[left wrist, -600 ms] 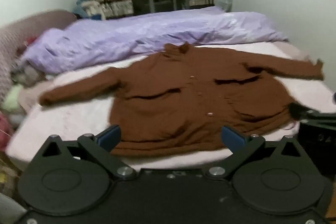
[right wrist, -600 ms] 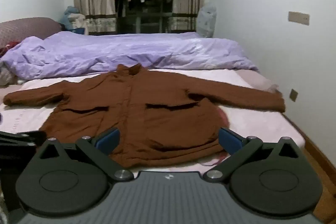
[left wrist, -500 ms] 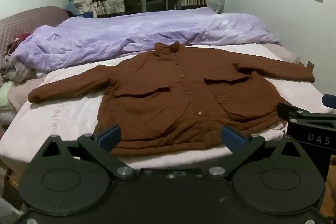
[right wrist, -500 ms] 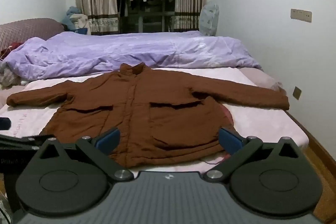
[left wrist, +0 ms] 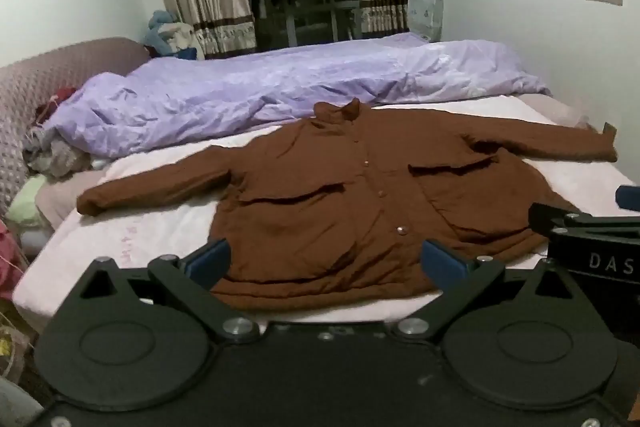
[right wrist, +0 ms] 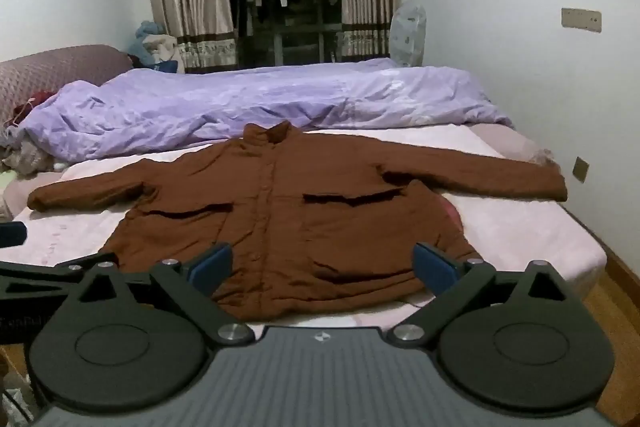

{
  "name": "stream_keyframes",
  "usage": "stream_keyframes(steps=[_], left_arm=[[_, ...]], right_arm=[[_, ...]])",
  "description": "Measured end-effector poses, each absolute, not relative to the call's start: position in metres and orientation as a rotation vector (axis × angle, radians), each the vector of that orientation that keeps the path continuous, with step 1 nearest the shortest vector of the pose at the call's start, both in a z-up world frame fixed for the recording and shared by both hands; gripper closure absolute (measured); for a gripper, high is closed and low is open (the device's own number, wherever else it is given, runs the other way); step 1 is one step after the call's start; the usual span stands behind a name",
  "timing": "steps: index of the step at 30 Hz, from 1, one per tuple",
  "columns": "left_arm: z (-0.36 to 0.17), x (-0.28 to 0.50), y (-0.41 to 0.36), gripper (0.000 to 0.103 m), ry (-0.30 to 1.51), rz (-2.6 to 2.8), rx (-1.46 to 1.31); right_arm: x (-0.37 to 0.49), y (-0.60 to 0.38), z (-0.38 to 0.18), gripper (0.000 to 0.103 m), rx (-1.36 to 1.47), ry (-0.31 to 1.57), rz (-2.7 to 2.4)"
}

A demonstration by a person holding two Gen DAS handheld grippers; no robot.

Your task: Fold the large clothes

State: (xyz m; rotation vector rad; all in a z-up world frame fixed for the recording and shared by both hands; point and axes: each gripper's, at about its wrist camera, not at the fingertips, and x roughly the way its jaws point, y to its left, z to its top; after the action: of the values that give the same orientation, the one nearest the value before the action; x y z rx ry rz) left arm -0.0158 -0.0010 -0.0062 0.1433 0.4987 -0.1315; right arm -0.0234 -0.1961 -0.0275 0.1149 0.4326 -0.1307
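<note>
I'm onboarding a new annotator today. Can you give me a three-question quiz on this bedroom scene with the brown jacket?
1. True or false: the brown jacket lies spread flat on the bed with both sleeves stretched out to the sides.
2. Multiple choice: what lies just beyond the jacket's collar? A) a purple duvet B) a laptop C) a wicker basket
3. Fill in: the left gripper and the right gripper are both ____, holding nothing.

Key: 1 true. 2 A. 3 open.
</note>
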Motion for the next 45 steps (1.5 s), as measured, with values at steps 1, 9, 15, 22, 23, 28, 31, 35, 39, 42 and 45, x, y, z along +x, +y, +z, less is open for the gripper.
stream_keyframes(steps=[1, 9, 15, 22, 23, 28, 31, 35, 39, 42, 45], left_arm=[[-0.007, -0.013, -0.004, 0.000, 0.503, -0.138, 0.147], [-0.006, -0.016, -0.013, 0.000, 0.528, -0.123, 0.162], [-0.006, -0.015, -0.012, 0.000, 0.522, -0.101, 0.189], [-0.012, -0.010, -0.013, 0.000, 0.535, -0.083, 0.207], [-0.013, -0.010, -0.015, 0.000, 0.534, -0.076, 0.213], [-0.010, -0.011, -0.014, 0.000, 0.522, -0.074, 0.213], [-0.009, -0.011, -0.011, 0.000, 0.520, -0.076, 0.203], [-0.010, -0.009, -0.011, 0.000, 0.519, -0.078, 0.196], [-0.011, -0.011, -0.013, 0.000, 0.514, -0.076, 0.199], [-0.012, -0.011, -0.013, 0.000, 0.511, -0.069, 0.202], [-0.012, -0.011, -0.010, 0.000, 0.510, -0.066, 0.175]], right_arm=[[-0.023, -0.196, -0.028, 0.000, 0.114, 0.432, -0.134], [-0.021, -0.192, -0.030, 0.000, 0.091, 0.436, -0.163], [-0.021, -0.193, -0.033, 0.000, 0.107, 0.448, -0.158], [-0.021, -0.193, -0.032, 0.000, 0.113, 0.448, -0.160], [-0.021, -0.192, -0.031, 0.000, 0.113, 0.445, -0.160], [-0.021, -0.192, -0.031, 0.000, 0.110, 0.442, -0.160], [-0.021, -0.192, -0.031, 0.000, 0.110, 0.443, -0.160], [-0.021, -0.191, -0.031, 0.000, 0.112, 0.442, -0.159], [-0.022, -0.192, -0.031, 0.000, 0.111, 0.442, -0.160], [-0.022, -0.193, -0.031, 0.000, 0.111, 0.442, -0.161], [-0.022, -0.194, -0.032, 0.000, 0.111, 0.443, -0.162]])
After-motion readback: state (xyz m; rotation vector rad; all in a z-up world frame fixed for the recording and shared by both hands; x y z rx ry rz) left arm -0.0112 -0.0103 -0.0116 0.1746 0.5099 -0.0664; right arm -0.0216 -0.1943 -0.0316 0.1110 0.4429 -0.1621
